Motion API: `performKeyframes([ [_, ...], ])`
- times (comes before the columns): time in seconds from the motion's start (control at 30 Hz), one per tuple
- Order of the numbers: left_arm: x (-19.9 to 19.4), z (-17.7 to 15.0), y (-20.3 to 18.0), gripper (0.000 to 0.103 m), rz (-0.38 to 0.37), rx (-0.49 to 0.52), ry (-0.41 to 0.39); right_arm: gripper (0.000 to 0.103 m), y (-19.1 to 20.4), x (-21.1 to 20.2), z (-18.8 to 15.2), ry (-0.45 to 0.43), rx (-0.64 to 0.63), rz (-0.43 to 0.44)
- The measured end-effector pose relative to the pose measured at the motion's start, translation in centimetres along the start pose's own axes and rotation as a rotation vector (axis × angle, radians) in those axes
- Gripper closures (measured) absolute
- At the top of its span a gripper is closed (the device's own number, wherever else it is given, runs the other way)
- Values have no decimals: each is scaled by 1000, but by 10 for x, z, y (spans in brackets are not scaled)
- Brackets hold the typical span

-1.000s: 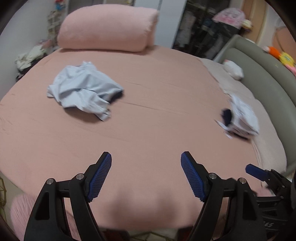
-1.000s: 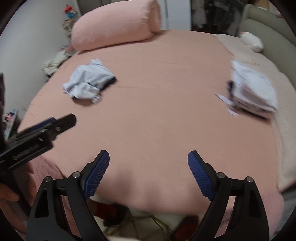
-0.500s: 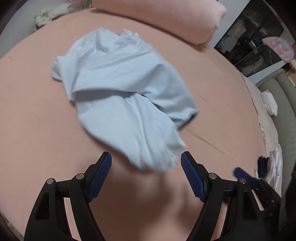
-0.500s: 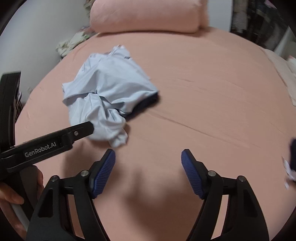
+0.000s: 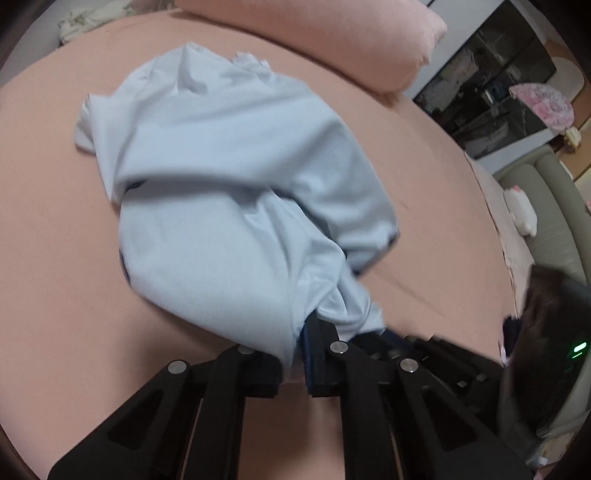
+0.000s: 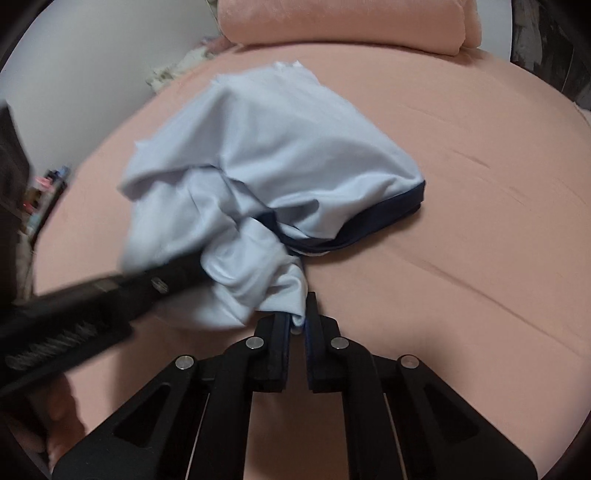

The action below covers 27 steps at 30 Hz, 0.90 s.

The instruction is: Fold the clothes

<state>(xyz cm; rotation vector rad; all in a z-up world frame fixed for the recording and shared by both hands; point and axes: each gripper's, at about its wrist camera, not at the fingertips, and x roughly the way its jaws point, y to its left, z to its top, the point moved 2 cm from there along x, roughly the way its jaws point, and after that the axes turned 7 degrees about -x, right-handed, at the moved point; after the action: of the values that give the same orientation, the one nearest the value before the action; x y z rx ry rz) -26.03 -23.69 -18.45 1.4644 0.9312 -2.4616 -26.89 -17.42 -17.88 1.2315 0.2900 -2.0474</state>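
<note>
A crumpled light blue garment (image 5: 229, 177) (image 6: 280, 147) with a navy trim (image 6: 384, 218) lies on the pink bed sheet (image 5: 55, 258) (image 6: 461, 221). My left gripper (image 5: 295, 332) is at the garment's near edge, its jaws closing with a fold of the blue fabric pinched between the pads. My right gripper (image 6: 297, 314) is just beside it on the same near edge, jaws closing on a small bunch of the cloth. In the right wrist view the left gripper (image 6: 110, 295) reaches in from the left, and its tip is hidden in the fabric.
A pink bolster pillow (image 5: 332, 33) (image 6: 340, 18) lies at the far end of the bed. A grey-green padded surround (image 5: 554, 206) with a white soft toy (image 5: 521, 210) borders the right side. Dark shelves (image 5: 491, 81) stand behind. A hand (image 6: 59, 417) holds the left gripper.
Both grippers came down across the bed to the garment's near edge. Their jaws, wide apart before, have closed on the blue fabric.
</note>
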Motion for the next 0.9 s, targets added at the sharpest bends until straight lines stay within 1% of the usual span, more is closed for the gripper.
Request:
performKeyframes([
  [0.07, -6, -18, -10, 96, -1, 2, 34, 98, -4, -21, -12, -5, -11, -3],
  [0.13, -12, -40, -23, 96, -42, 9, 66, 98, -5, -45, -33, -6, -21, -23],
  [0.23, -22, -90, -62, 96, -44, 105, 99, 98, -15, -89, -72, -15, -18, -64],
  [0.33, -30, -147, -100, 96, -115, 144, 178, 98, -24, -135, -114, -37, 22, -89],
  [0.4, -34, -182, -126, 96, -153, 172, 220, 98, -34, -181, -157, -44, 81, -112],
  [0.43, -36, -197, -136, 96, -166, 177, 234, 98, -37, -194, -174, -37, 111, -120],
  [0.5, -40, -232, -133, 96, -185, 167, 271, 98, -39, -212, -213, -12, 166, -128],
  [0.57, -38, -265, -137, 96, -187, 167, 323, 98, -40, -227, -247, 8, 209, -120],
  [0.63, -44, -269, -127, 96, -155, 163, 325, 98, -36, -234, -271, 34, 259, -96],
  [0.67, -49, -264, -121, 96, -135, 138, 299, 98, -34, -238, -282, 46, 280, -85],
  [0.7, -54, -258, -114, 96, -114, 110, 267, 98, -31, -238, -286, 53, 290, -82],
  [0.73, -59, -252, -106, 96, -93, 81, 235, 97, -27, -236, -282, 56, 294, -85],
  [0.8, -75, -236, -85, 96, -12, 28, 153, 97, -34, -239, -275, 60, 313, -90],
  [0.87, -86, -228, -73, 91, 42, -6, 116, 96, -50, -250, -276, 54, 357, -90],
  [0.9, -92, -224, -67, 88, 68, -22, 99, 93, -54, -247, -276, 50, 387, -97],
])
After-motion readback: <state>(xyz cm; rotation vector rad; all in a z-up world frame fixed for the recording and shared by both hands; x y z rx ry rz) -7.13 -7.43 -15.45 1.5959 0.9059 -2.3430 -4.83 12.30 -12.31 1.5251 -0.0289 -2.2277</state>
